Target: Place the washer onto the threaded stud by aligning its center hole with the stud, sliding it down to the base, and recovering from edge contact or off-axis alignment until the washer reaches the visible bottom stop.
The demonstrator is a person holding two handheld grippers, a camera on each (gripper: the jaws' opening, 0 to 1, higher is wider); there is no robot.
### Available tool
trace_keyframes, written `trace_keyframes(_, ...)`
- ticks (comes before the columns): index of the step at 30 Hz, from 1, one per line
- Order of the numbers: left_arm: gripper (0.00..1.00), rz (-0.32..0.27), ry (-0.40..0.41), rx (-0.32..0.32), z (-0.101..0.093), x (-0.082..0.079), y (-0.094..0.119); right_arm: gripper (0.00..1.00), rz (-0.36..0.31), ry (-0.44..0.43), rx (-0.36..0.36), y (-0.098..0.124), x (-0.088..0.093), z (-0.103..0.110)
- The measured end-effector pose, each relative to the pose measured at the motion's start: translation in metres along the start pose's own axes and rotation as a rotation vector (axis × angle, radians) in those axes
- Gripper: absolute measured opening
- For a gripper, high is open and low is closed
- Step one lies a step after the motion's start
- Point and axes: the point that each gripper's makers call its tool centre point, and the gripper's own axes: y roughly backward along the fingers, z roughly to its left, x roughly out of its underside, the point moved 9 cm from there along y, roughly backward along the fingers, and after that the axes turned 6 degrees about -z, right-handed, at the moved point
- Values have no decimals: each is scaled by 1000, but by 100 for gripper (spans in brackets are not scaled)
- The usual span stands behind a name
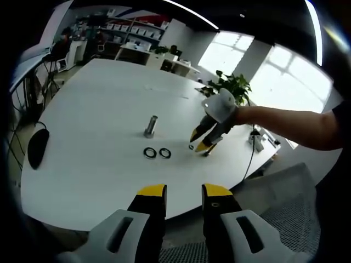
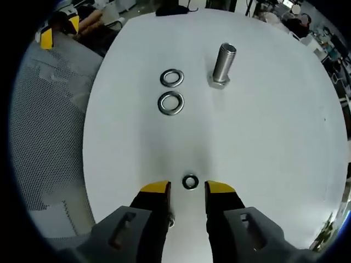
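White surface [image 2: 263,137] carrying a threaded stud [image 2: 223,64] standing upright on its hex base, silvery metal, threads showing on the upper part. Two larger washers [image 2: 171,90] lying flat just beside each other, near the stud and apart from it, both shiny steel rings with wide center holes. A smaller washer [image 2: 190,181] lying flat on the surface, dark-rimmed metal ring with a small hole, sitting just ahead of the right tongs [image 2: 187,188], between their yellow tips, not gripped. Right tongs standing open a modest gap, holding nothing, tips low near the surface. In the left gripper view the right tongs [image 1: 201,141] are showing, held by a person's hand [image 1: 225,118], tips down at the surface next to the small washer [image 1: 191,147], with the stud [image 1: 151,126] and the pair of washers [image 1: 157,153] off to the side. Left tongs [image 1: 184,192] hanging off the surface edge, open a moderate gap, gripping nothing. A dark mouse-like object [image 1: 37,148] lying near the far surface edge, a potted plant [image 1: 230,86] standing behind.
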Motion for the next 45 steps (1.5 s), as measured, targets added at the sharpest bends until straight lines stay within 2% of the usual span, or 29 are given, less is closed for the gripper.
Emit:
trace_keyframes(5, 23, -1, 0, 0, 0, 0, 0, 26, 28, 15, -6, -5, 1, -1)
trace_keyframes(17, 23, -3, 5, -2, 0, 0, 0, 22, 34, -1, 18, -5, 0, -3)
trace_keyframes(20, 23, -9, 3, 0, 0, -1, 0, 14, 19, -1, 26, -6, -2, -3)
trace_keyframes(28, 23, -11, 8, -1, 0, -1, 1, 13, 41, 15, 21, -6, -3, -4)
trace_keyframes(30, 23, -11, 8, -1, 0, -1, 1, 13, 51, -2, 31, -5, -1, -3)
trace_keyframes(35, 23, -16, 9, 1, 0, -1, 1, 13, 36, -15, 31, 9, 6, 3)
trace_keyframes(38, 23, -14, 7, 2, 0, -1, 0, 13, 29, -7, 58, 22, 10, 0)
trace_keyframes(41, 23, -18, 8, 2, 0, -1, 1, 13, -29, -48, 93, 36, 11, -5)
trace_keyframes(45, 23, -15, 3, 5, -1, -1, 1, 13, -29, -45, 107, 48, 14, -5)
